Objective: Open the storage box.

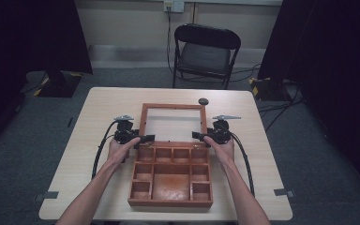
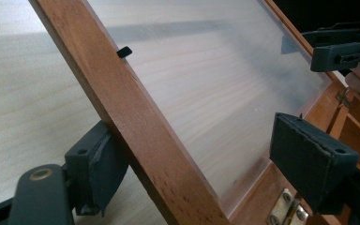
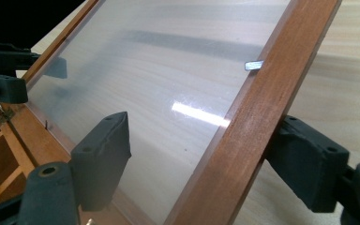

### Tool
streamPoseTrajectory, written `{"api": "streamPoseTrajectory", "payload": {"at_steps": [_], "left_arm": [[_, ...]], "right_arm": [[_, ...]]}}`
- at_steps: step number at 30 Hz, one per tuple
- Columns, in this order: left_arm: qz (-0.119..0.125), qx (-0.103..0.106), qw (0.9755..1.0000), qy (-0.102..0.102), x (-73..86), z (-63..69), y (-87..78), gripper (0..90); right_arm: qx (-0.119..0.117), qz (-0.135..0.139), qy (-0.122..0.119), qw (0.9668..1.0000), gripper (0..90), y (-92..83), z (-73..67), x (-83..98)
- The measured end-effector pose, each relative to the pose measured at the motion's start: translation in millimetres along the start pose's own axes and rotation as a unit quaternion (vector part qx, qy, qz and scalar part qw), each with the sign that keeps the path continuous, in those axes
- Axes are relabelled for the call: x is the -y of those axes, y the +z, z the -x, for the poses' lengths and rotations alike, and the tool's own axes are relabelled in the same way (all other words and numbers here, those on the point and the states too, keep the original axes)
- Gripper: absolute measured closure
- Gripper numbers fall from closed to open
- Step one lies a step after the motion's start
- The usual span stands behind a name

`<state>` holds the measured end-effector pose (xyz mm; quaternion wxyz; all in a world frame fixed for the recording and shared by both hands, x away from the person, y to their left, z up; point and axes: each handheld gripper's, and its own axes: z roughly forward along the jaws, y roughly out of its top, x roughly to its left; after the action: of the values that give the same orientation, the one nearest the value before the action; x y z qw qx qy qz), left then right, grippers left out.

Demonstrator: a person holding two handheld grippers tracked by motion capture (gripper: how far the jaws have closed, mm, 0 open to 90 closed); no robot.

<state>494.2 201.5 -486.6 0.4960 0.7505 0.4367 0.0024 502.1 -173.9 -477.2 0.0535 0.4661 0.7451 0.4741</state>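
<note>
A brown wooden box [image 1: 170, 203] with several compartments stands open on the table. Its glass-paned lid [image 1: 143, 119] is swung back behind it. My left gripper [image 1: 147, 138] straddles the lid's left rail [image 2: 136, 122] near the hinge. Its jaws stand open, one pad [image 2: 101, 164] close against the rail and the other [image 2: 309, 157] well off over the glass. My right gripper [image 1: 198, 136] straddles the right rail [image 3: 248, 131] the same way, open, with one pad [image 3: 103, 150] over the pane and one pad [image 3: 309, 161] behind the rail. Each gripper view also shows the other gripper across the glass: the right one [image 2: 342, 49] and the left one [image 3: 2, 75].
A small dark round object [image 1: 203, 101] lies on the table [image 1: 98, 108] just beyond the lid's far right corner. A black folding chair [image 1: 206, 51] stands behind the table. A brass hinge [image 2: 283, 213] joins lid and box. Bare tabletop lies to both sides of the box.
</note>
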Motion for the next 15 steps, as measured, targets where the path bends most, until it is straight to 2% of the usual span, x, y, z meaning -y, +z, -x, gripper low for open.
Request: {"api": "streamPoseTrajectory", "payload": {"at_steps": [8, 15], "left_arm": [[-0.005, 0.000, 1.0000, -0.006, 1.3, -1.7, 2.1, 18.9], [-0.009, 0.003, 0.9998, -0.019, 2.7, -3.4, 4.1, 18.3]], "right_arm": [[0.003, -0.005, 0.005, 1.0000, 21.5, 3.0, 0.4, 1.8], [-0.003, -0.009, 0.017, 0.9998, 21.0, 5.2, 3.0, 3.8]]}}
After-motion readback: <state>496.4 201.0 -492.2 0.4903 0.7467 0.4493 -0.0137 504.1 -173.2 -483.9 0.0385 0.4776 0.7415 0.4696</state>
